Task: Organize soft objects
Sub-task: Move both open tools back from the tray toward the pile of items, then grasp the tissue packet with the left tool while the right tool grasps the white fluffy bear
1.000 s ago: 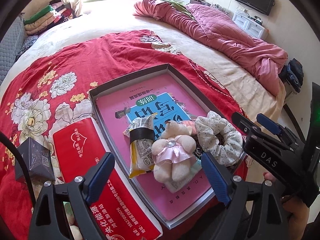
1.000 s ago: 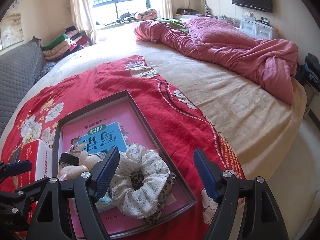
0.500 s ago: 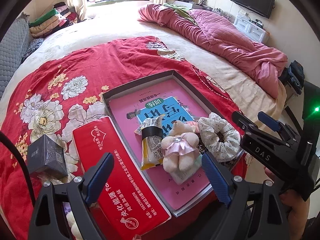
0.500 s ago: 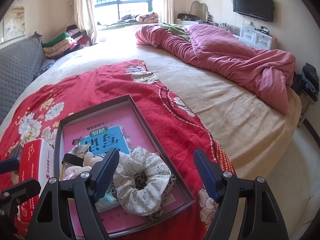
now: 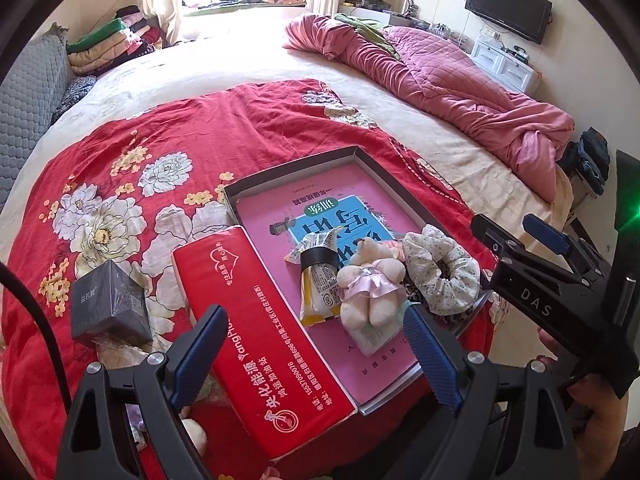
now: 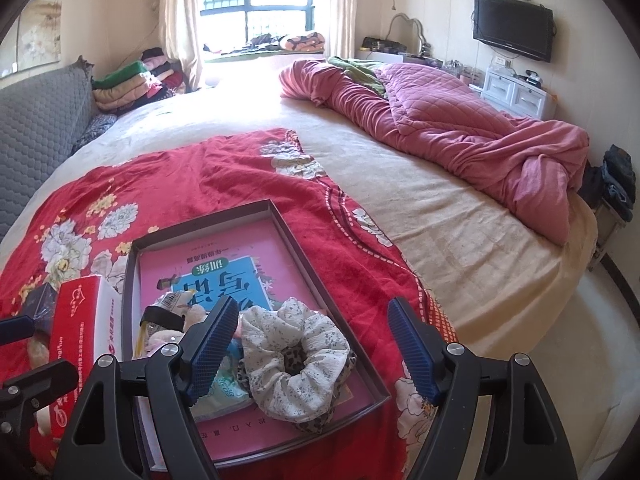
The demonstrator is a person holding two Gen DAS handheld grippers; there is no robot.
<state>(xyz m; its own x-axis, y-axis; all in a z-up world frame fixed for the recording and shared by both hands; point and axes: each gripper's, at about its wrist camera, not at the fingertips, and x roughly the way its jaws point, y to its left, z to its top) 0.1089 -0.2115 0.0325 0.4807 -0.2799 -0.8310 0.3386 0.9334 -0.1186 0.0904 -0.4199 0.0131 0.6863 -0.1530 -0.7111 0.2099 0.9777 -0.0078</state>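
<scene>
You hold the left tool [image 5: 316, 354] above the near end of the tray [image 5: 384, 178], and its jaws stand wide apart with nothing between them. The right tool [image 6: 310, 344] is also released; its pads touch nothing, and it hangs over the near right part of the same tray.

The tray lies on the red floral cloth [image 5: 132, 168] on the bed [image 6: 460, 240]. Its long axis runs from you away toward the window, a little turned to the right. Its right rim has only a narrow strip of cloth before the edge of the bed. Beyond the far end of the tray the cloth and the bed are open. On the left side the red tissue pack [image 5: 260, 328] lies just beside the tray, parallel to its long side, and left of the pack stands a small dark box [image 5: 108, 306].

Inside the tray, at its near end, three soft things lie close together on a pink book [image 6: 256, 256]. The scrunchie [image 6: 292, 354] is in the near right corner, flat, against the right rim. The small teddy bear [image 5: 370, 288] is left of it and touching it; the bear lies along the tray, head toward the far end. The snack packet [image 5: 318, 276] lies left of the bear, also along the tray.
</scene>
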